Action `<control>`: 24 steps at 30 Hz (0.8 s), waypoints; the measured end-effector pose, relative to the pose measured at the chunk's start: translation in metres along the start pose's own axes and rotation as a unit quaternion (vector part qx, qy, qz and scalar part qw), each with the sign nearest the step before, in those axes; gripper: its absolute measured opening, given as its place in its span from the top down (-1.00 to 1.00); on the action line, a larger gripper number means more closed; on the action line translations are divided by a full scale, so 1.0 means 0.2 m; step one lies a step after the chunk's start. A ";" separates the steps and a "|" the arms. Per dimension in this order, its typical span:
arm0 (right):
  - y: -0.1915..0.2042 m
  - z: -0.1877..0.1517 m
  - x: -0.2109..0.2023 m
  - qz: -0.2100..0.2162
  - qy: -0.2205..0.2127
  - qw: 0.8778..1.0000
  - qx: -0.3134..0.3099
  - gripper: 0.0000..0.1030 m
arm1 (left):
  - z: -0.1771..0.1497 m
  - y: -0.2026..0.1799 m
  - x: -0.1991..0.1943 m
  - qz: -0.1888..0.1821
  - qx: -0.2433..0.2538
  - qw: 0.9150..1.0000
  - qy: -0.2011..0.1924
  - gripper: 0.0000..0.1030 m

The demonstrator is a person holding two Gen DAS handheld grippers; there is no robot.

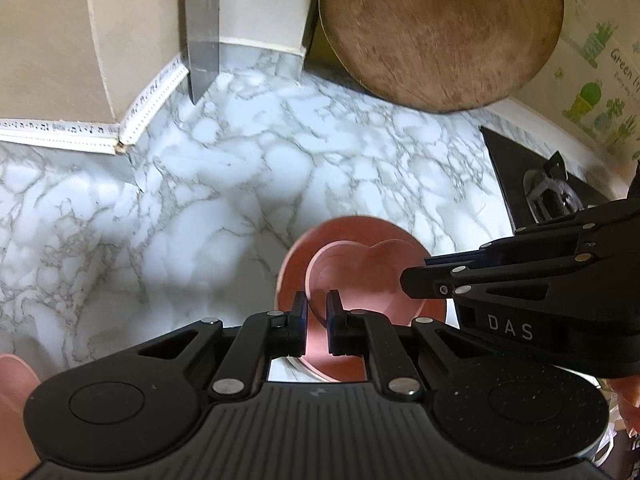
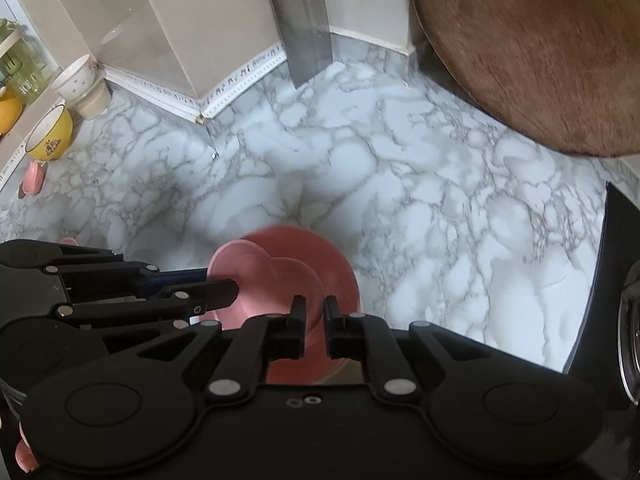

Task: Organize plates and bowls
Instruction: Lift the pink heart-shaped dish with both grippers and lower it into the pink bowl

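A pink heart-shaped bowl (image 1: 360, 276) sits in a round pink plate (image 1: 296, 268) above the marble counter. My left gripper (image 1: 317, 312) is shut on the near rim of the heart bowl. My right gripper (image 1: 408, 280) comes in from the right and grips the stack's right edge. In the right wrist view the right gripper (image 2: 315, 316) is shut on the rim of the heart bowl (image 2: 260, 280), with the round plate (image 2: 336, 268) behind it. The left gripper (image 2: 228, 292) holds the bowl's left edge.
A round wooden board (image 1: 440, 28) leans on the back wall, with a steel cleaver blade (image 1: 202, 40) to its left. A black stove (image 1: 532, 184) is at the right. At far left stand a yellow bowl (image 2: 50, 134), a white dotted bowl (image 2: 74, 78) and a small pink dish (image 2: 34, 178).
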State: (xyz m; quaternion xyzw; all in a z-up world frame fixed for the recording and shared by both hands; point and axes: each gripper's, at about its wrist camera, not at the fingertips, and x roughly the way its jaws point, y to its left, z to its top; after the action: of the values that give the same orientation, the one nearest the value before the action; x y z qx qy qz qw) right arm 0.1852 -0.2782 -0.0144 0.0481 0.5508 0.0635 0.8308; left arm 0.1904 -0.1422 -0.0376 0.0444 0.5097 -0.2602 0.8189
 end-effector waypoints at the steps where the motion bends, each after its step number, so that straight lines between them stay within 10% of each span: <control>1: 0.00 -0.01 0.01 0.000 0.002 1.000 0.000 0.83 | 0.00 0.00 0.01 0.000 0.001 1.000 0.003 0.84; 24: -0.03 -0.01 0.03 0.008 0.011 1.000 -0.006 0.81 | 0.02 -0.02 0.13 0.020 0.018 0.999 0.028 0.84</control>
State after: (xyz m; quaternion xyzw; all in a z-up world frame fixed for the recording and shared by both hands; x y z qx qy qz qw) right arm 0.1869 -0.2829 -0.0221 0.0475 0.5592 0.0741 0.8243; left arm 0.2003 -0.1571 -0.0577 0.0764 0.5269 -0.2512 0.8084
